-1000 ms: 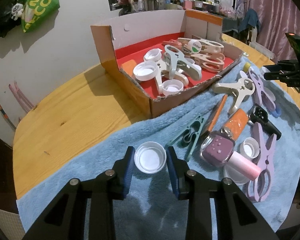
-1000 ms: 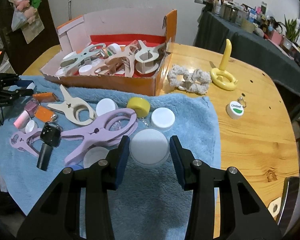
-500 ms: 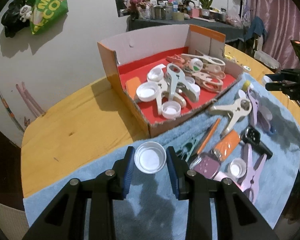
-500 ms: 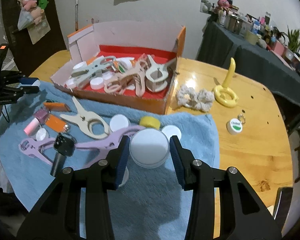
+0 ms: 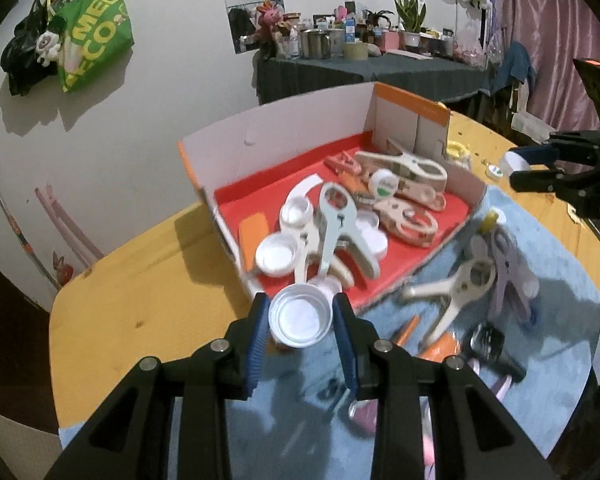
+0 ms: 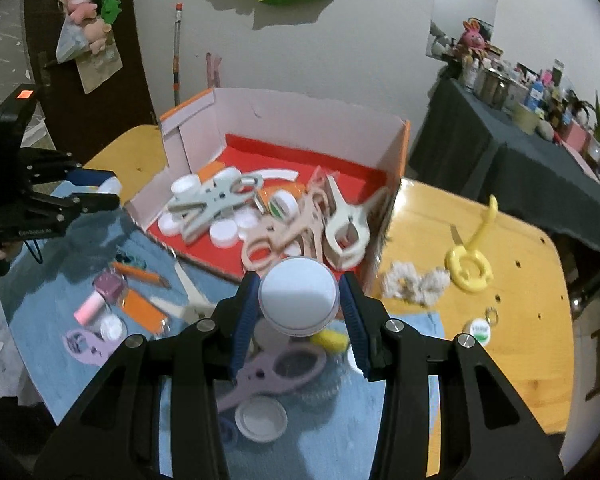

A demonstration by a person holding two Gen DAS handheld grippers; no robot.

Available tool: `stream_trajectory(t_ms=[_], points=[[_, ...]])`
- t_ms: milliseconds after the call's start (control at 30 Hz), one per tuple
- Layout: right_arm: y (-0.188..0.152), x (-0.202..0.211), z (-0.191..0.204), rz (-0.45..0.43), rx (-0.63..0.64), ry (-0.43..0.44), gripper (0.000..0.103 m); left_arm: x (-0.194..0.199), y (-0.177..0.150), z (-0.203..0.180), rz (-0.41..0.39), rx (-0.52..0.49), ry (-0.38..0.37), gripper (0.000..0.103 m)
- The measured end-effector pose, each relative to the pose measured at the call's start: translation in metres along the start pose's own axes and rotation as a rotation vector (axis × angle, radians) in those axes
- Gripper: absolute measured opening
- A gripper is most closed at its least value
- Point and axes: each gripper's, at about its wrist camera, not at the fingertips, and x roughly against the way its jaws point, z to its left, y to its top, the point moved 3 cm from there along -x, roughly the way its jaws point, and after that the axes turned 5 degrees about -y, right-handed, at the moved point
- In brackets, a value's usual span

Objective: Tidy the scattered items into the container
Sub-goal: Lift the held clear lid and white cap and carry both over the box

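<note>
An open cardboard box (image 5: 276, 136) with a red floor holds several clips and white caps; it also shows in the right wrist view (image 6: 300, 116). My left gripper (image 5: 301, 322) is shut on a white cap (image 5: 300, 316), held above the towel at the box's near corner. My right gripper (image 6: 299, 300) is shut on a larger white lid (image 6: 298, 294), held in the air just before the box's front wall. On the blue towel (image 6: 60, 280) lie a purple clip (image 6: 276, 372), a yellow cap (image 6: 332, 340), orange items (image 6: 140, 306) and a white cap (image 6: 260, 418).
On the bare wooden table (image 6: 520, 280) right of the towel lie a white scrunchie (image 6: 416, 284), a yellow ring toy (image 6: 470, 268) and a small green-white tin (image 6: 478, 330). A cream clip (image 5: 456, 288) and a black item (image 5: 488, 340) lie on the towel.
Both grippers have lifted their caps off the towel and moved toward the box. The box is now closer and larger in both views.
</note>
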Motion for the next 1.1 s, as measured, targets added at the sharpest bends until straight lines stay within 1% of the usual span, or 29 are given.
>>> stream_trajectory(t_ms=[133, 300, 500, 667, 900, 1033, 1100], points=[[0.015, -0.008, 0.004, -0.006, 0.003, 0.012, 0.039, -0.010, 0.016, 0.000, -0.001, 0.005, 0.002, 0.034], [0.031, -0.025, 0.008, 0.008, 0.009, 0.022, 0.039, -0.021, 0.031, -0.001, -0.002, 0.003, 0.011, 0.034], [0.044, -0.046, 0.005, 0.028, -0.006, 0.030, 0.039, -0.037, 0.049, 0.001, -0.008, 0.046, 0.011, 0.034], [0.050, -0.067, 0.001, 0.050, -0.028, 0.030, 0.039, -0.056, 0.062, 0.003, 0.002, 0.080, 0.040, 0.034], [0.053, -0.096, -0.007, 0.088, -0.066, 0.031, 0.039, -0.077, 0.068, 0.007, 0.015, 0.147, 0.056, 0.034], [0.053, -0.107, -0.008, 0.103, -0.079, 0.029, 0.039, -0.087, 0.067, 0.012, 0.027, 0.202, 0.050, 0.034], [0.053, -0.112, -0.008, 0.110, -0.084, 0.024, 0.039, -0.090, 0.067, 0.014, 0.032, 0.218, 0.060, 0.034]])
